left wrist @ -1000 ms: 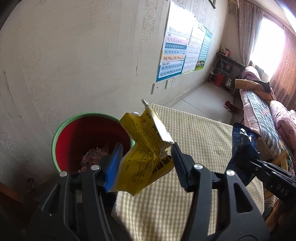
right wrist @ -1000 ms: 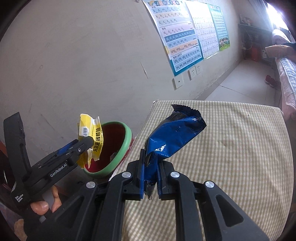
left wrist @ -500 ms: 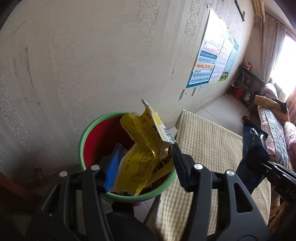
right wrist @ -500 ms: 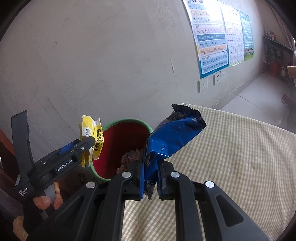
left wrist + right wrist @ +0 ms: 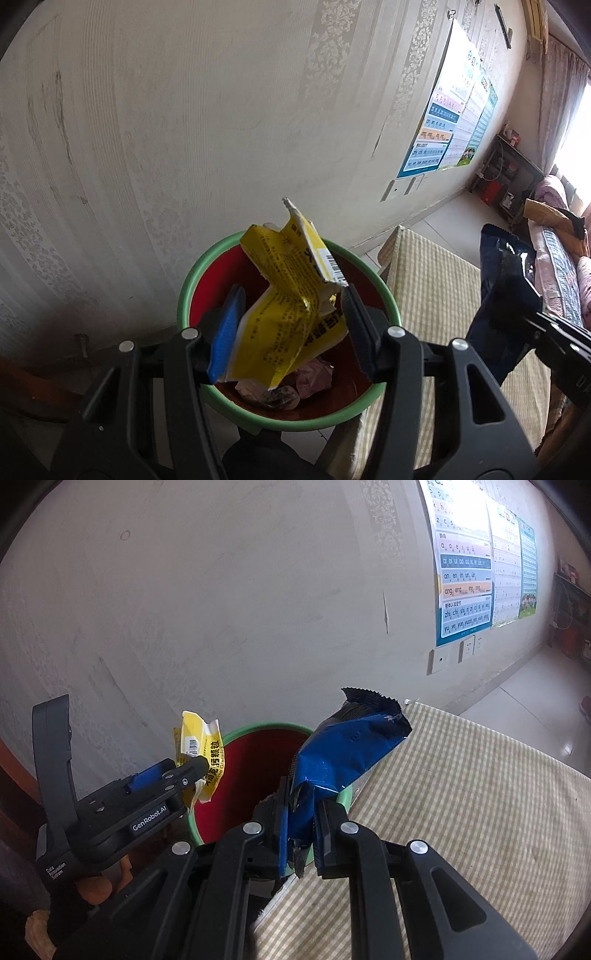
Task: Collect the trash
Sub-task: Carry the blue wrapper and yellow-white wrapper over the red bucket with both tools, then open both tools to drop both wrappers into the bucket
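My left gripper [image 5: 291, 332] is shut on a crumpled yellow wrapper [image 5: 291, 291], held right over the mouth of a red bin with a green rim [image 5: 384, 291]. Crumpled trash [image 5: 306, 380] lies in the bin's bottom. My right gripper [image 5: 301, 827] is shut on a blue snack bag [image 5: 347, 749], at the bin's right rim [image 5: 258, 726] above the table's corner. In the right wrist view the left gripper [image 5: 186, 775] and the yellow wrapper [image 5: 207, 749] hang at the bin's left rim. The blue bag [image 5: 506, 280] shows at the right of the left wrist view.
A table with a checked cloth [image 5: 480, 794] stands right of the bin, against a pale wall [image 5: 221, 129] with posters [image 5: 465, 561] and sockets [image 5: 439, 659]. A person's hand [image 5: 92, 886] grips the left tool. A bed [image 5: 561, 258] and shelf [image 5: 506, 177] lie far right.
Both grippers have swung left from over the table toward the bin. The yellow wrapper now hangs over the bin's mouth; the blue bag has reached its right rim. Both grips unchanged.
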Tool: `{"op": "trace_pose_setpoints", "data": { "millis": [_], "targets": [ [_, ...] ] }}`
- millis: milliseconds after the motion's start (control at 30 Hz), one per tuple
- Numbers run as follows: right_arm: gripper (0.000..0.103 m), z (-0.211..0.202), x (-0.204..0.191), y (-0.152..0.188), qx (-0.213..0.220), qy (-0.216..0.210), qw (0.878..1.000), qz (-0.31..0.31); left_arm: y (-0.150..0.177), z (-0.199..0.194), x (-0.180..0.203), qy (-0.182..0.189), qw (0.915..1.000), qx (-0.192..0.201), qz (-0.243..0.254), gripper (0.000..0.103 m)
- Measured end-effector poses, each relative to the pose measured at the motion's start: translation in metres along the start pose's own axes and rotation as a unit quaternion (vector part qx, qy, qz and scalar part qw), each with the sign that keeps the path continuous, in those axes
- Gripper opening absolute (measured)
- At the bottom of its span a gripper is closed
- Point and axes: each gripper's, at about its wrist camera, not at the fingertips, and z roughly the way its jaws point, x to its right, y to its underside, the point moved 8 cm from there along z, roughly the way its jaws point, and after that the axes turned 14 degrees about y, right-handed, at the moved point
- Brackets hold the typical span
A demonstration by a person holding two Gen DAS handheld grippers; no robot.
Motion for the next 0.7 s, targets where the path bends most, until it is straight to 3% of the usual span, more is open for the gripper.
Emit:
{"op": "trace_pose_setpoints", "data": {
  "millis": [700],
  "targets": [
    [0.012,0.034,-0.025,-0.003,-0.023,-0.003,0.999,-0.038,0.002,0.022,-0.019,-0.001,0.9995,-0.015,-0.029,0.053]
  ]
}}
